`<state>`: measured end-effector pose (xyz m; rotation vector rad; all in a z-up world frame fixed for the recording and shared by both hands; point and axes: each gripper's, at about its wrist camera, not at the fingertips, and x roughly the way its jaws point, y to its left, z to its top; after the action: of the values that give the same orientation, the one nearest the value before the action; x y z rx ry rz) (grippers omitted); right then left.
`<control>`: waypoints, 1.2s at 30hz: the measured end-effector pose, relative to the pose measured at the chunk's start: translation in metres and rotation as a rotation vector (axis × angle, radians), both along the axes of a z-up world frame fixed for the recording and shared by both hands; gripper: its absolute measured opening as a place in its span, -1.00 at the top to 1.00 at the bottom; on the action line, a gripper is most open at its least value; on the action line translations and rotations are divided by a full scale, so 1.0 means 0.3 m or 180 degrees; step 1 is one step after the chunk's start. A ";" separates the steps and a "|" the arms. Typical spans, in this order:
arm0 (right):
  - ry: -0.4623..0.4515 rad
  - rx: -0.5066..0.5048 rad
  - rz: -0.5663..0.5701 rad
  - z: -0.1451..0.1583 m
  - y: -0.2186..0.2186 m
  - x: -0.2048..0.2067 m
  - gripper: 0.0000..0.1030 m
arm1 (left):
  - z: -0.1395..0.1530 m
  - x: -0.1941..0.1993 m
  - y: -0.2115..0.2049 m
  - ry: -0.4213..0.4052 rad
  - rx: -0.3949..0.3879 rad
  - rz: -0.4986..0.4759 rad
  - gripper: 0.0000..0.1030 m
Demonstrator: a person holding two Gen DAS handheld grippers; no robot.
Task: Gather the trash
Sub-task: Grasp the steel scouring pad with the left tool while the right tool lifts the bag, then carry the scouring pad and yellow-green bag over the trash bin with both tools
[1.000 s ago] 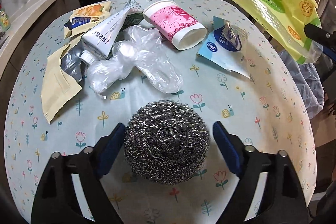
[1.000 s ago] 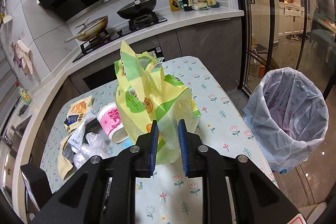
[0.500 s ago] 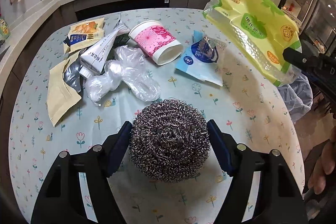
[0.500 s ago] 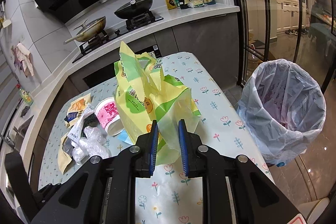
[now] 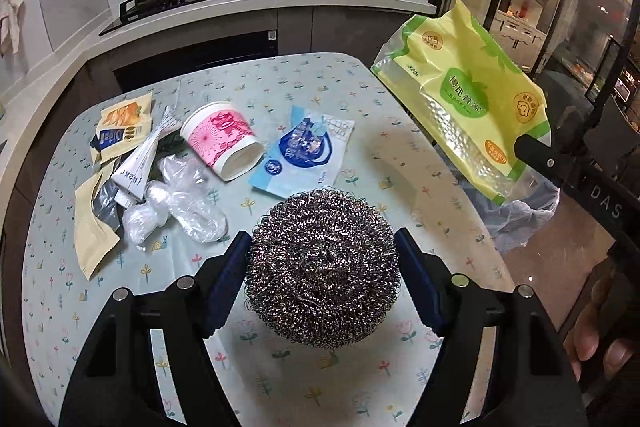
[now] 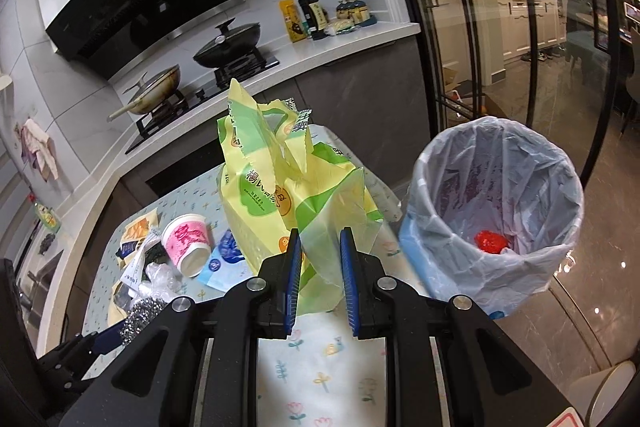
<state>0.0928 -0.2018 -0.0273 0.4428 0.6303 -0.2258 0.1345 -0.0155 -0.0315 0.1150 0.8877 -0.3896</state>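
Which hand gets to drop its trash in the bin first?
Probably the right. The right gripper holds the yellow-green bag near the lined bin; the left gripper holds the steel scrubber over the table, farther away.

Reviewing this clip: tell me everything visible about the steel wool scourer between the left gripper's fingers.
The steel wool scourer is a round, slightly flattened ball of coiled silvery wire, shiny and springy-looking, with loose curls at its edges. It sits between the left gripper's blue-padded fingers, which press against its two sides; the ball is not visibly squashed. It appears held above the floral tablecloth, though contact underneath cannot be ruled out. In the right wrist view only a sliver shows at lower left, beside the trash pile.
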 end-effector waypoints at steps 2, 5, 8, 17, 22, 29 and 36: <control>-0.0011 0.0005 -0.0059 0.000 -0.040 -0.023 0.65 | 0.014 -0.007 -0.043 -0.0029 0.0001 -0.0062 -0.35; -0.0031 0.0032 -0.0161 0.000 -0.106 -0.061 0.65 | 0.031 -0.020 -0.109 -0.0067 0.0003 -0.0154 -0.35; -0.0050 0.0047 -0.0258 -0.001 -0.165 -0.095 0.65 | 0.041 -0.031 -0.175 -0.0084 0.0001 -0.0247 -0.35; -0.0055 0.0066 -0.0658 -0.019 -0.378 -0.199 0.65 | 0.064 -0.072 -0.404 -0.0164 -0.0005 -0.0604 -0.35; -0.0017 0.0070 -0.0873 -0.039 -0.499 -0.237 0.65 | 0.060 -0.067 -0.543 -0.0168 -0.0004 -0.0799 -0.35; 0.0082 0.0109 -0.1052 -0.093 -0.624 -0.242 0.64 | 0.043 -0.040 -0.731 -0.0209 0.0014 -0.1100 -0.35; 0.0168 0.0158 -0.1206 -0.144 -0.713 -0.234 0.64 | 0.004 0.042 -0.871 -0.0069 -0.0045 -0.1293 -0.36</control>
<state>0.0227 -0.4157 -0.0706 0.6046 0.6011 -0.5841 0.1472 -0.2769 -0.0303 0.2883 0.8389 -0.7713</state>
